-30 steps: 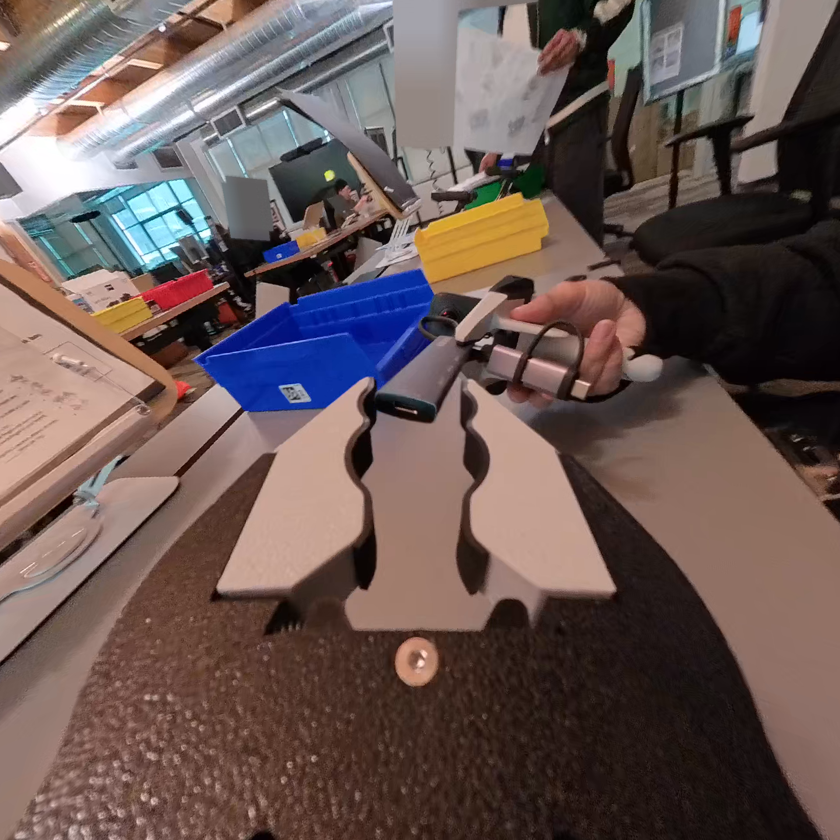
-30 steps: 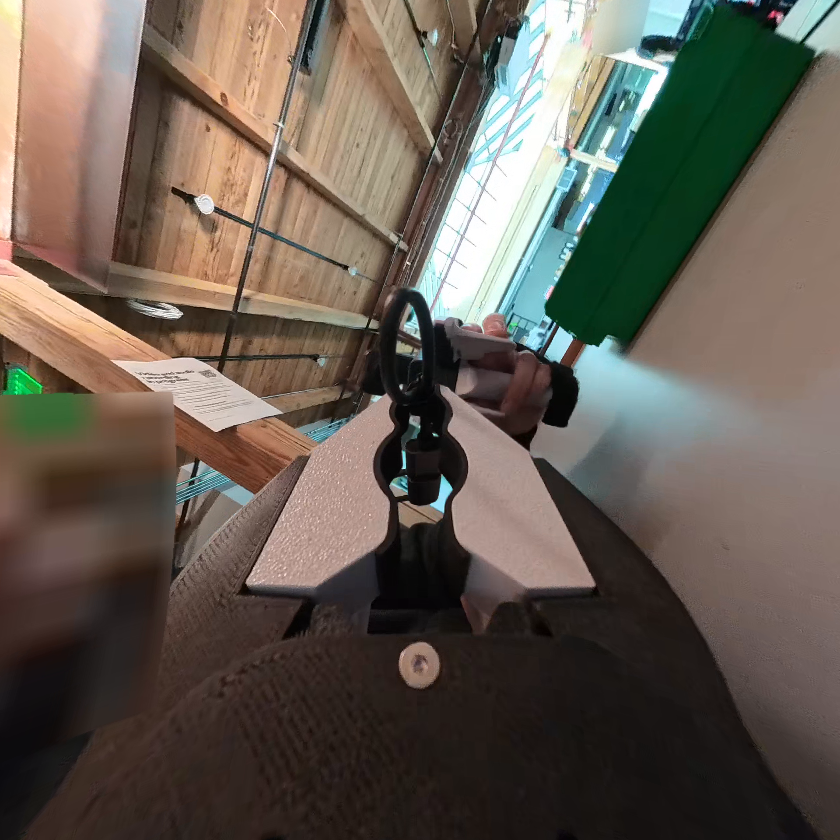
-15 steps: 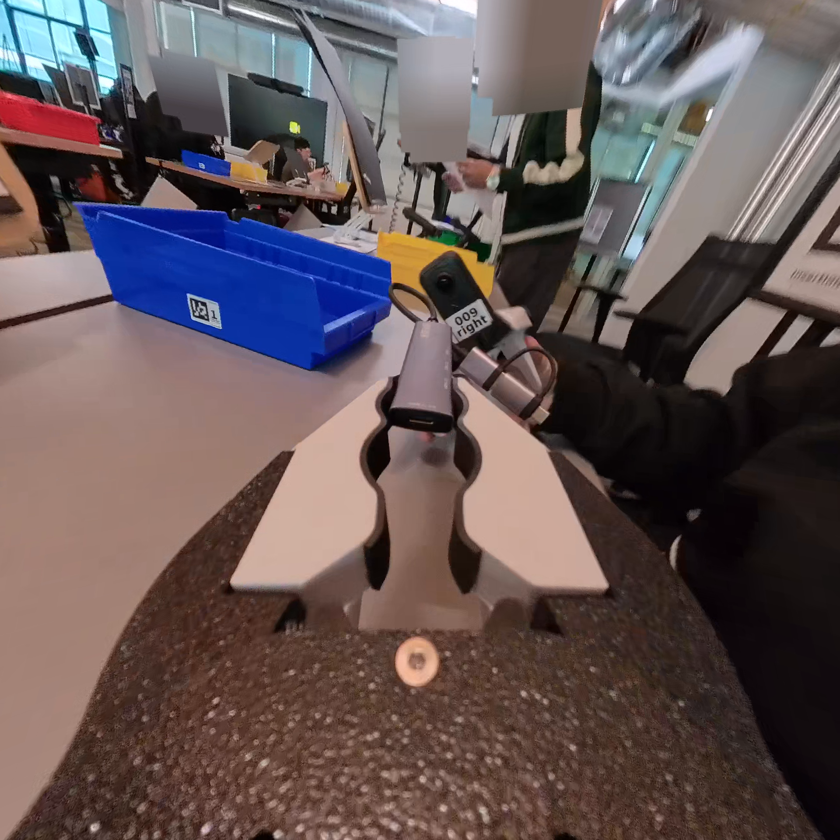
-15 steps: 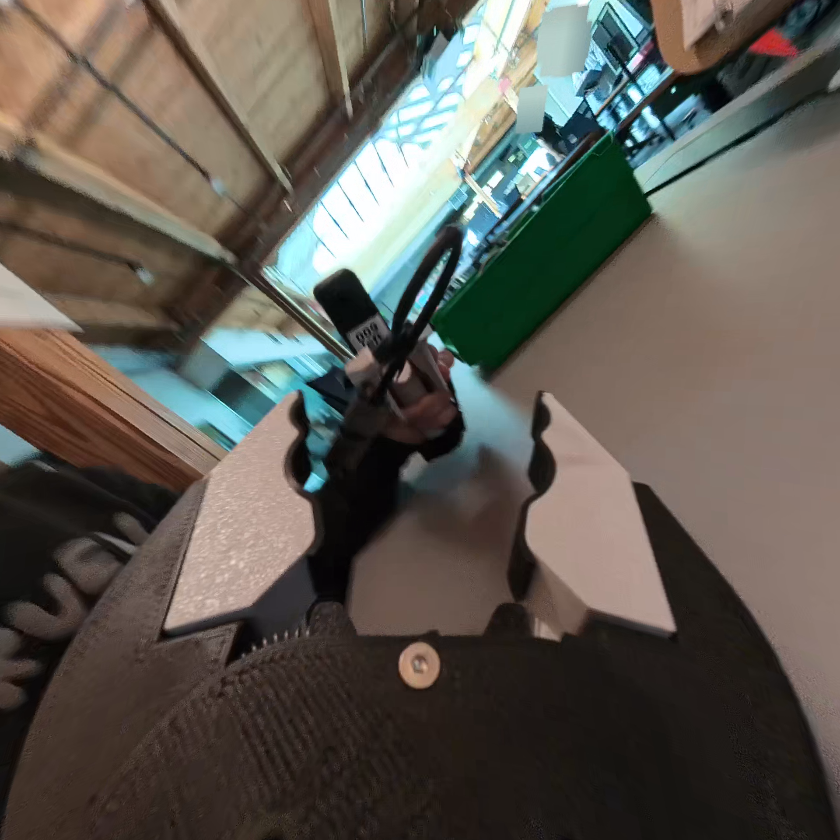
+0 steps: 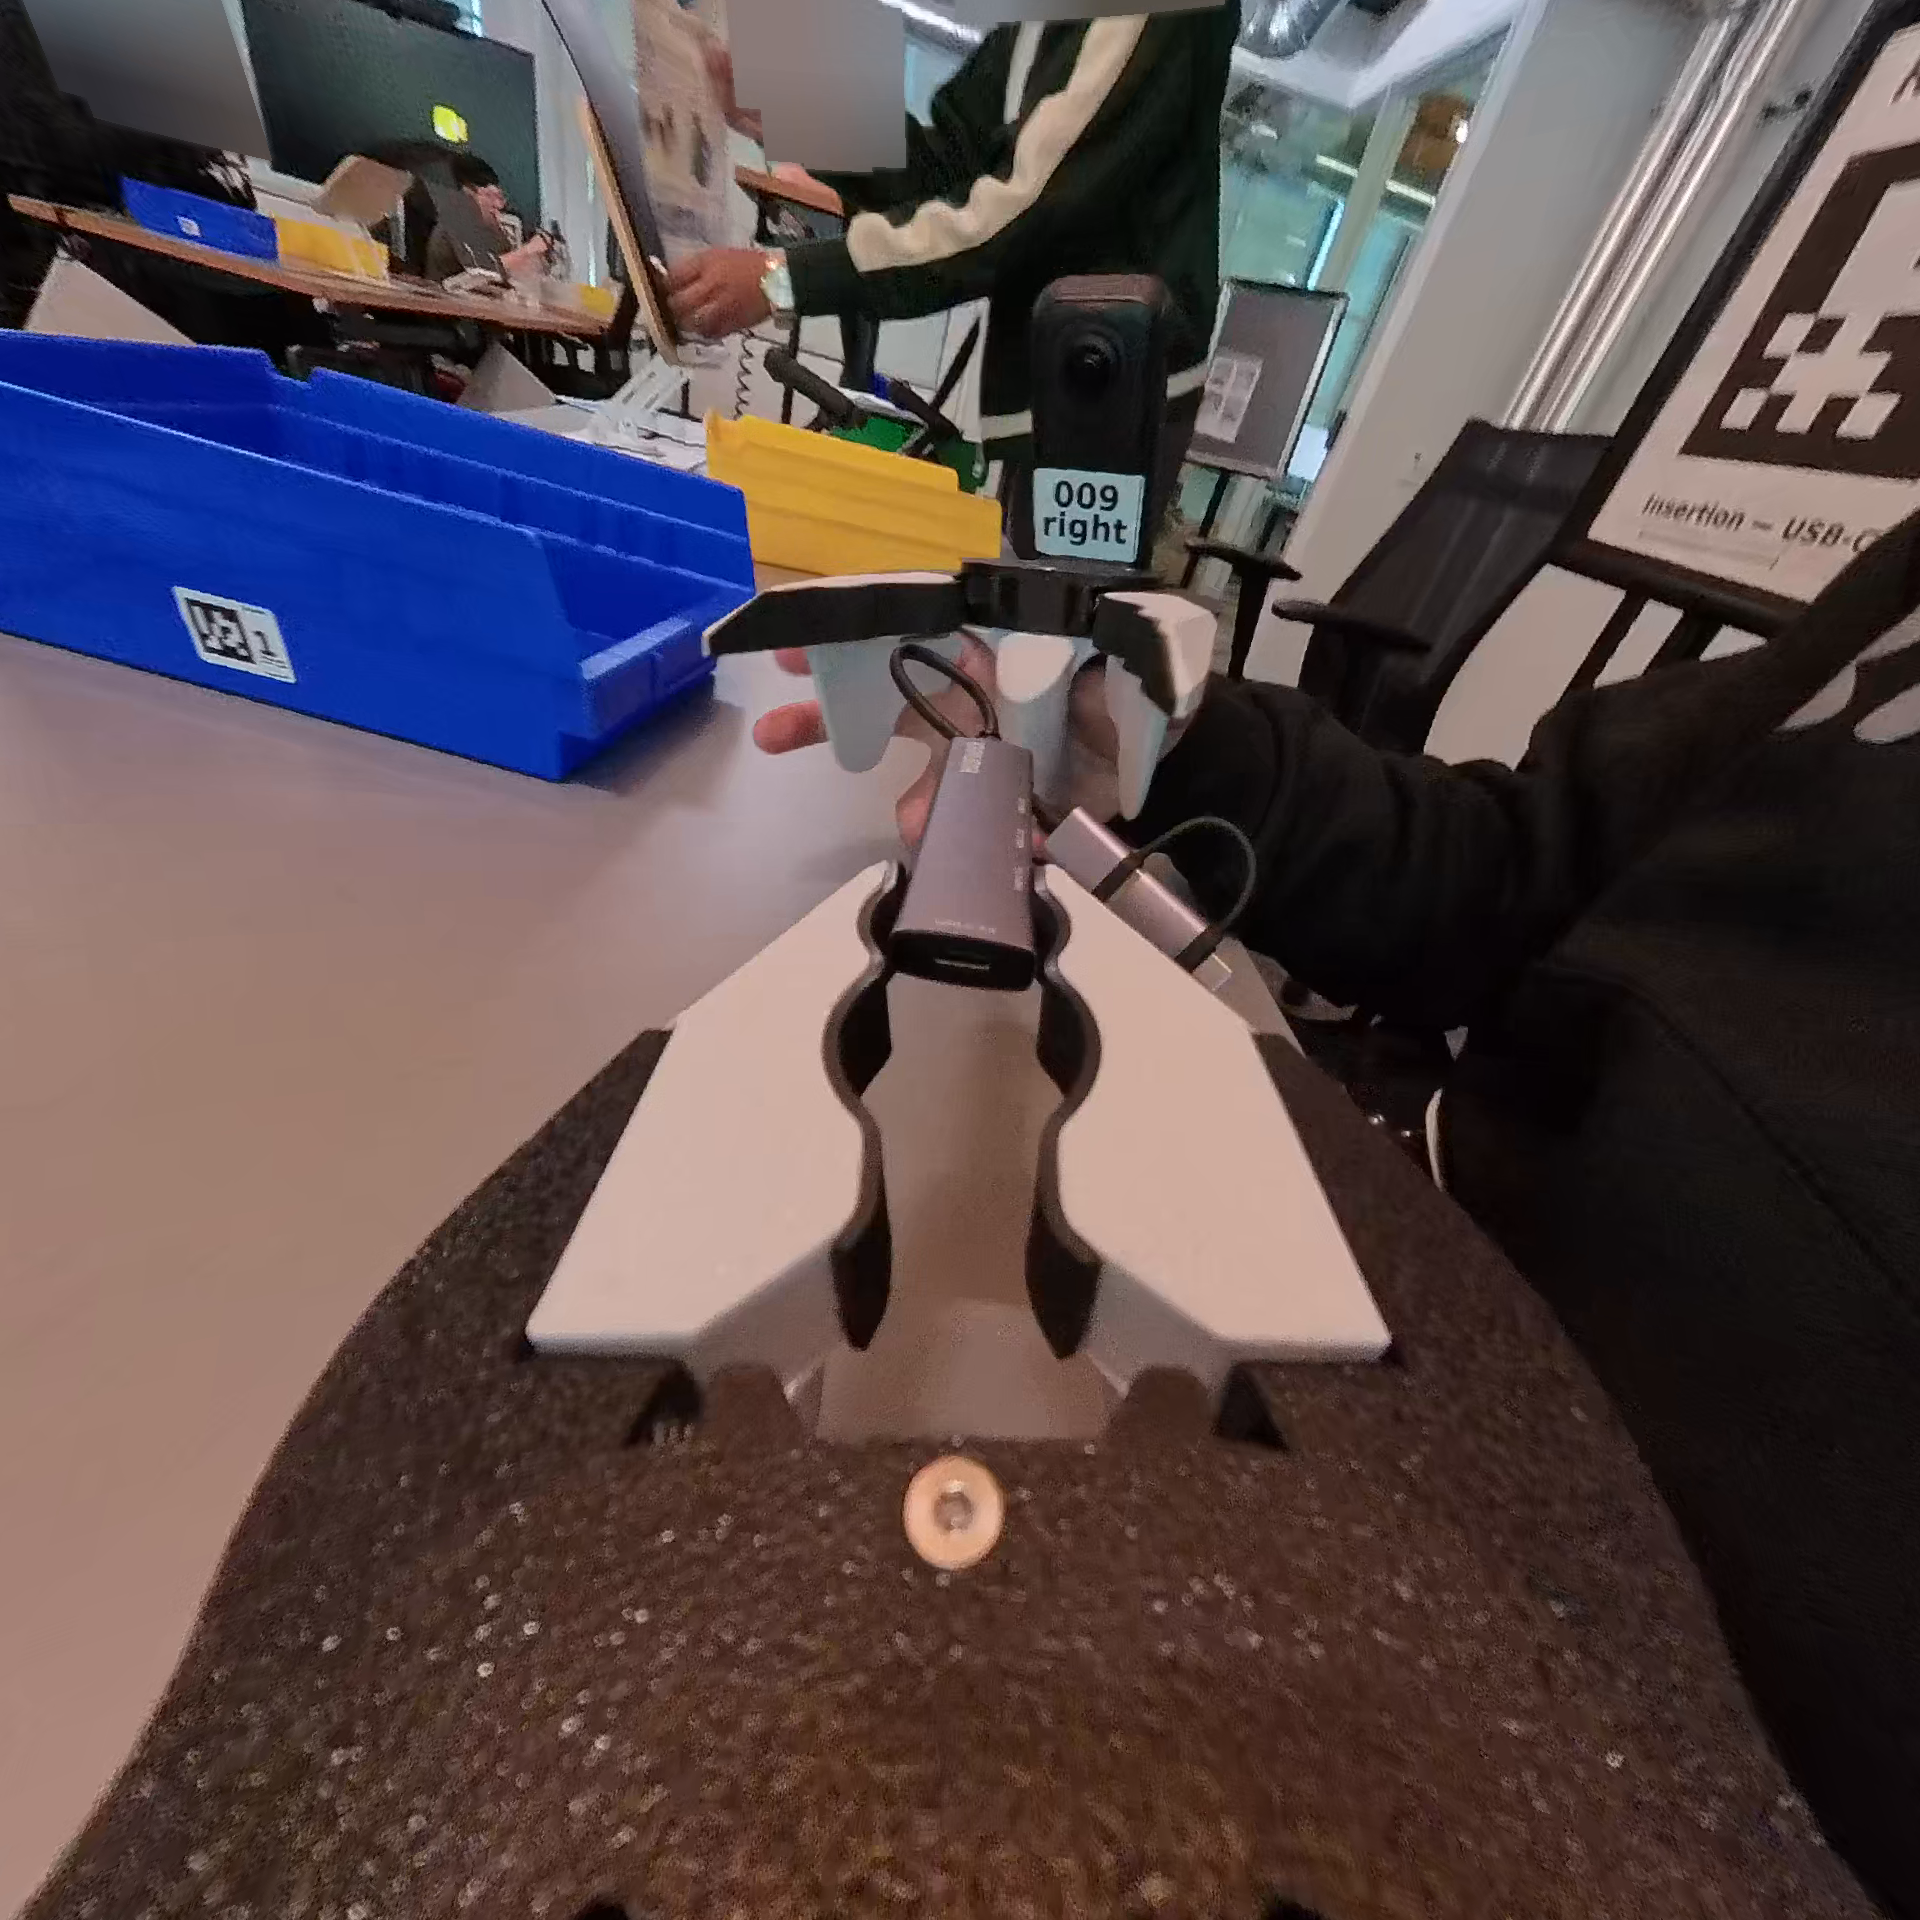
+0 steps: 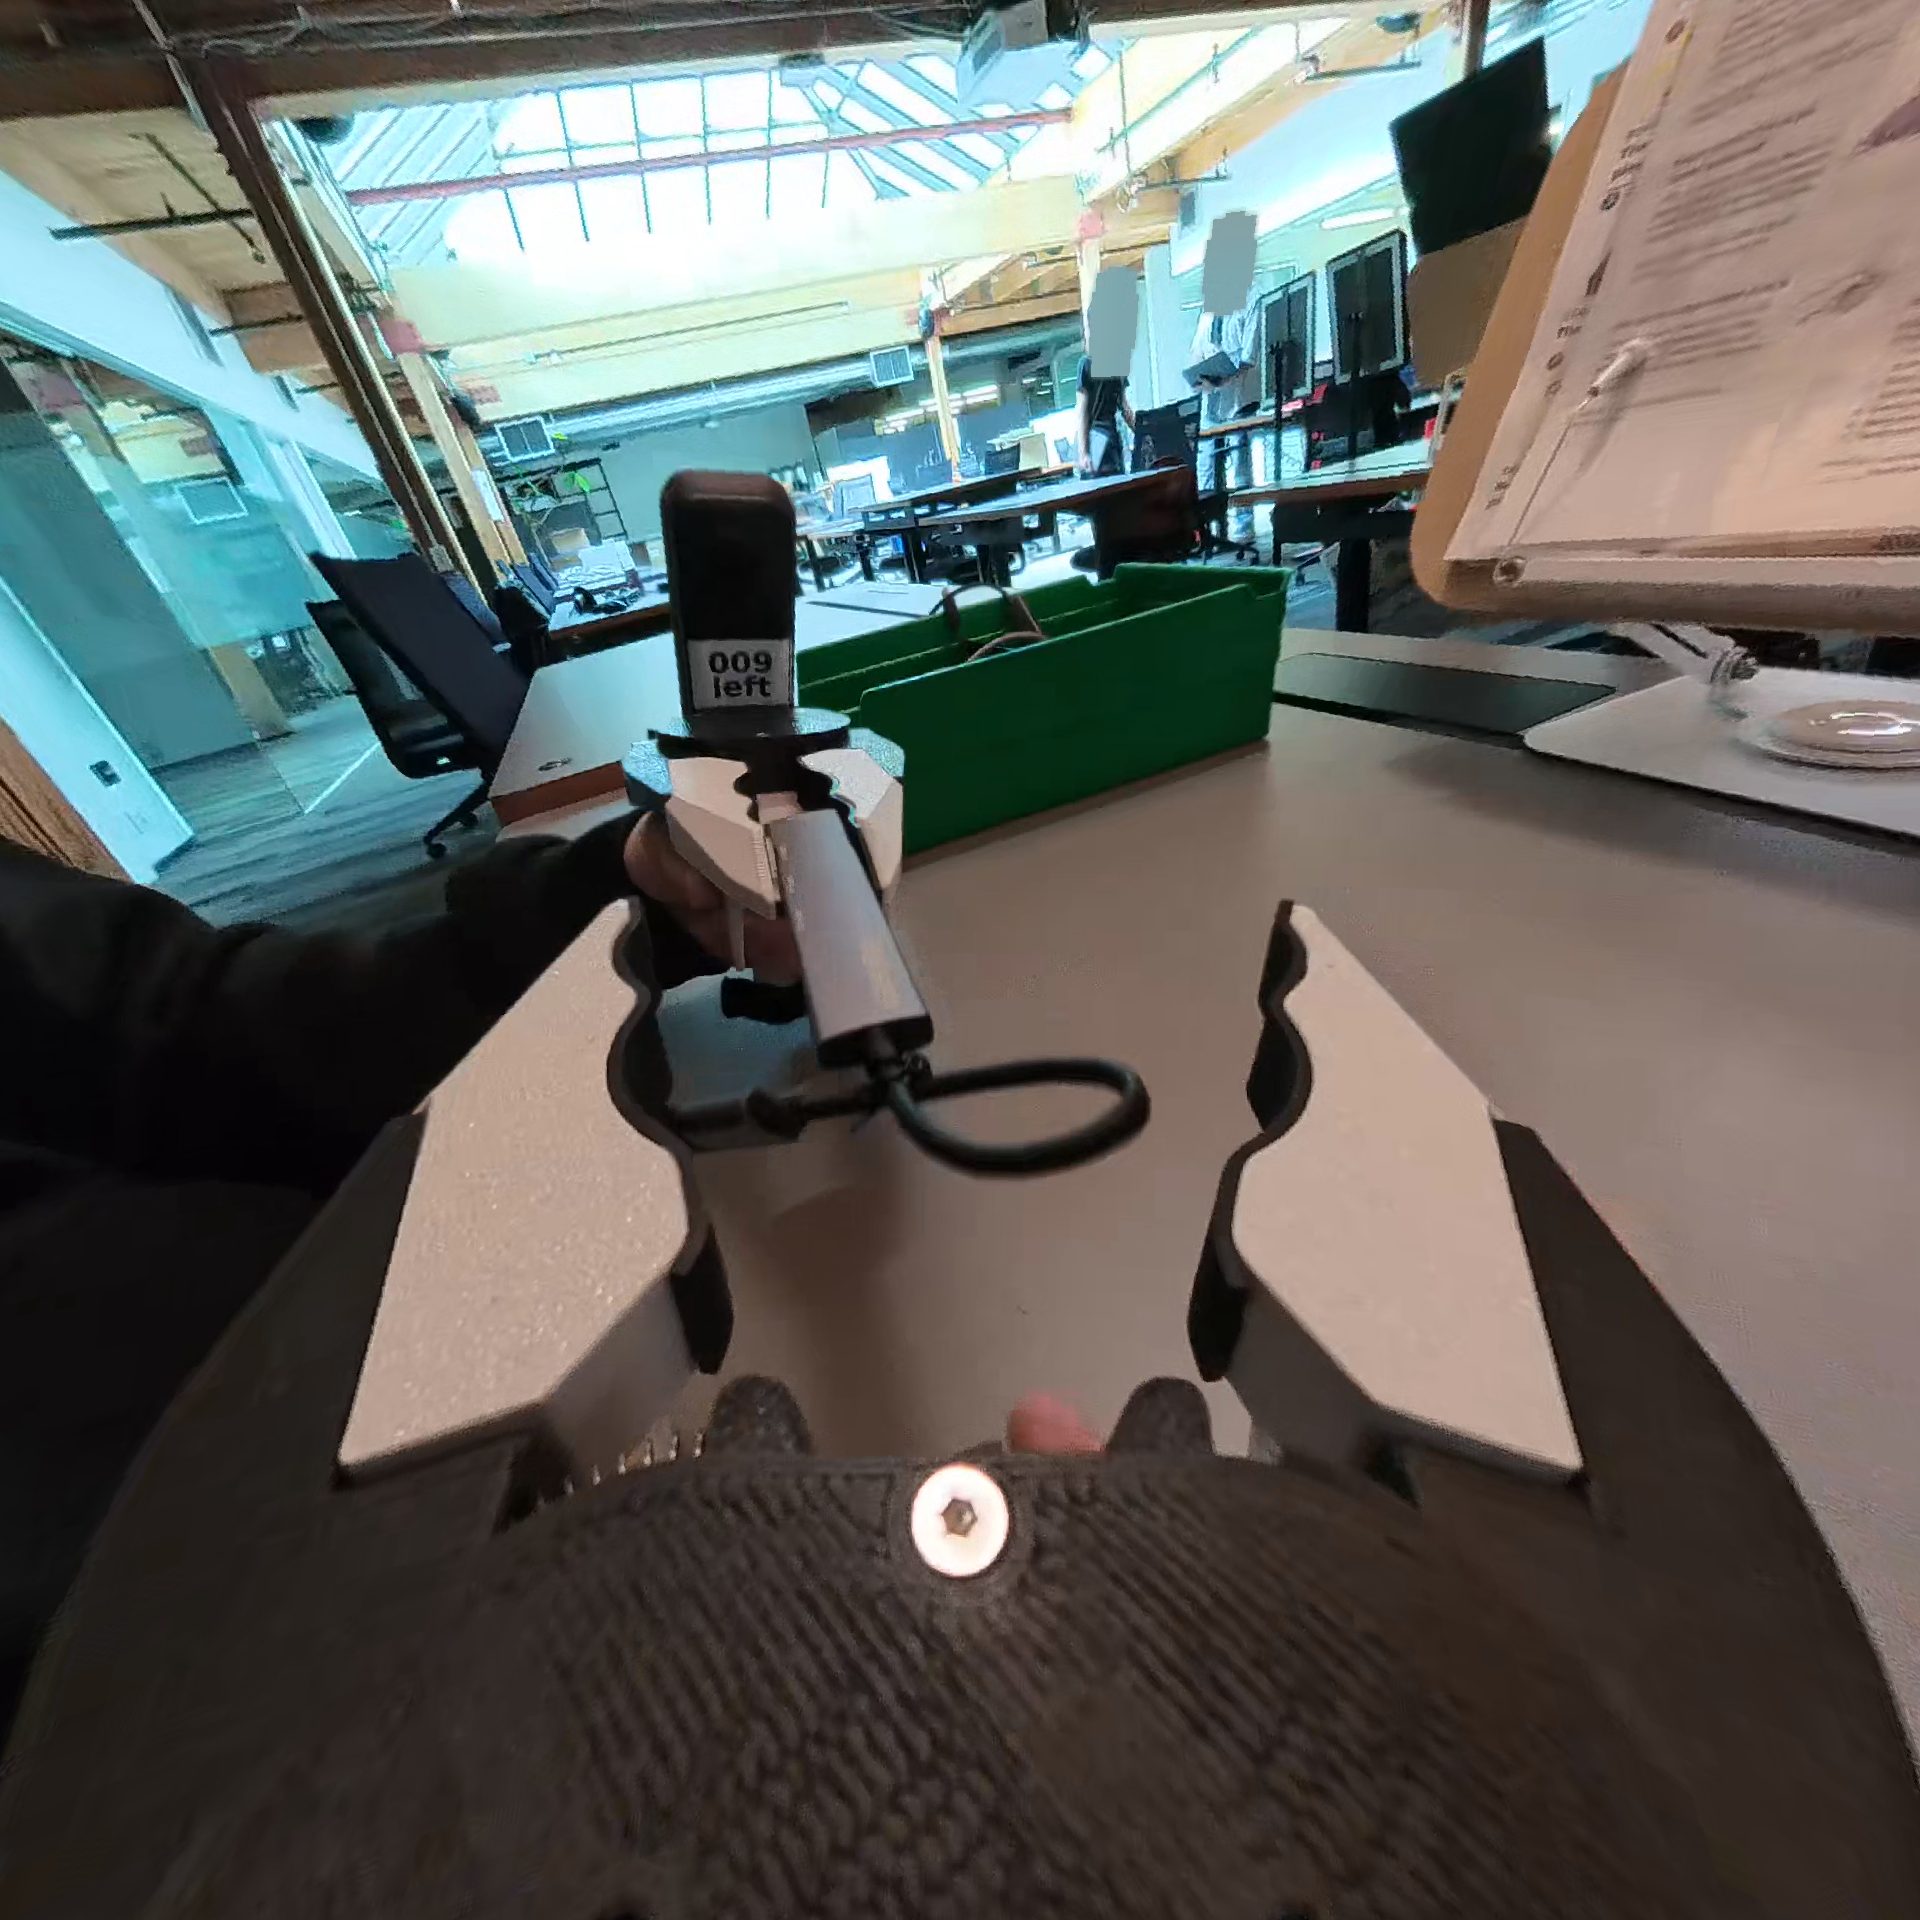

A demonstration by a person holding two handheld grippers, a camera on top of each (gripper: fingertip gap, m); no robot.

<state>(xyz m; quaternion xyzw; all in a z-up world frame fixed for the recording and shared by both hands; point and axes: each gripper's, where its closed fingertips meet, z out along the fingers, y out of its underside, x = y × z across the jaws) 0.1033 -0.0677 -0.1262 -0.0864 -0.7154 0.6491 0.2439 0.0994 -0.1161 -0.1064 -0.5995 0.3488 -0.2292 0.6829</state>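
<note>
**Between the left claw's tips: a grey adapter**

At twelve o'clock in the left wrist view, the grey adapter (image 5: 966,894) sat pinched at its port end by the left gripper (image 5: 961,935), lifted above the table (image 5: 312,987). Its short black cable (image 6: 1029,1117) looped out toward the right gripper (image 6: 956,925), whose fingers were spread wide with nothing between them.

A second grey adapter (image 5: 1138,904) lay at one o'clock, just beside the first; what held it could not be told.

Outward, in the left wrist view:
- a blue bin (image 5: 416,582) at ten o'clock
- a yellow bin (image 5: 831,499) at eleven

The right wrist view showed a green bin (image 6: 1039,717) at twelve.
</note>
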